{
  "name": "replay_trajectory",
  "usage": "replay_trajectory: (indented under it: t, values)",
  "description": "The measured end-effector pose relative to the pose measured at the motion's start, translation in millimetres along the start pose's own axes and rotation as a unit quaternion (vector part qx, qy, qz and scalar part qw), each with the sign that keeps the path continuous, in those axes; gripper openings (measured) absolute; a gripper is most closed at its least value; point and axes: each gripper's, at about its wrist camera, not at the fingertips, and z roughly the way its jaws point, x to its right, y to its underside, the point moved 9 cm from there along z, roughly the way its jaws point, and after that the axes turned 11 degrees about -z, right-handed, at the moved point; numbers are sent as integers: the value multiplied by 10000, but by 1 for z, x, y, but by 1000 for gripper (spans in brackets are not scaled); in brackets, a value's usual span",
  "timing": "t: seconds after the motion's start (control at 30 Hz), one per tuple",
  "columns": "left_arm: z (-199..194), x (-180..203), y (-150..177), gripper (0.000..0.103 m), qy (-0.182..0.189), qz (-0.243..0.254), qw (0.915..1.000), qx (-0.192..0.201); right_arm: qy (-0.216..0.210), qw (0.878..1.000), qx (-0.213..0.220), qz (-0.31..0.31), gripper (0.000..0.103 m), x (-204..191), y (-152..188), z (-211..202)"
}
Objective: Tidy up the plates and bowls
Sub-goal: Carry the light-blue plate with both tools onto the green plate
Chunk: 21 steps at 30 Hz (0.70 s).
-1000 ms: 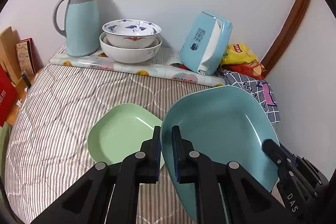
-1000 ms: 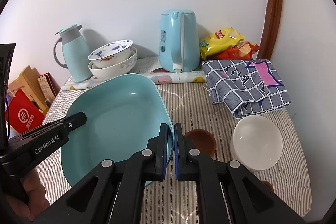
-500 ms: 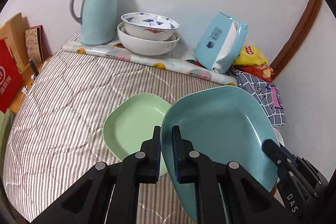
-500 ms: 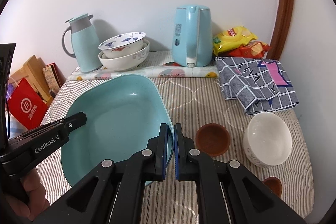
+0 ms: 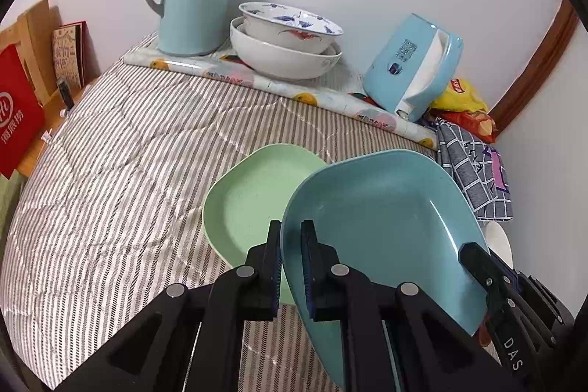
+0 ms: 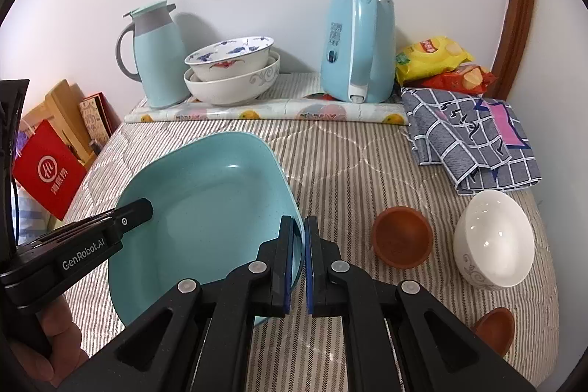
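- The left gripper [image 5: 291, 267] pinches the near left rim of the blue plate [image 5: 382, 226], and the right gripper [image 6: 298, 267] pinches its right rim, so the plate is held between both.
- The blue plate is tilted, partly overlapping the green plate [image 5: 250, 201] lying on the striped cloth [image 5: 110, 190].
- To the right stand a brown bowl [image 6: 400, 237] and a white bowl [image 6: 492, 241].
- Farther back, two stacked bowls [image 6: 231, 72] sit between the jug [image 6: 158, 57] and the kettle [image 6: 356, 46].
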Motion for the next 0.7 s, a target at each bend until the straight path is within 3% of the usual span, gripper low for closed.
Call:
replay_trajectory:
  t: [0.7]
  values:
    - [30,-43,-4,10,-304,-310,9988,-247,-308,9986,-335,-269,5,-28,6,46]
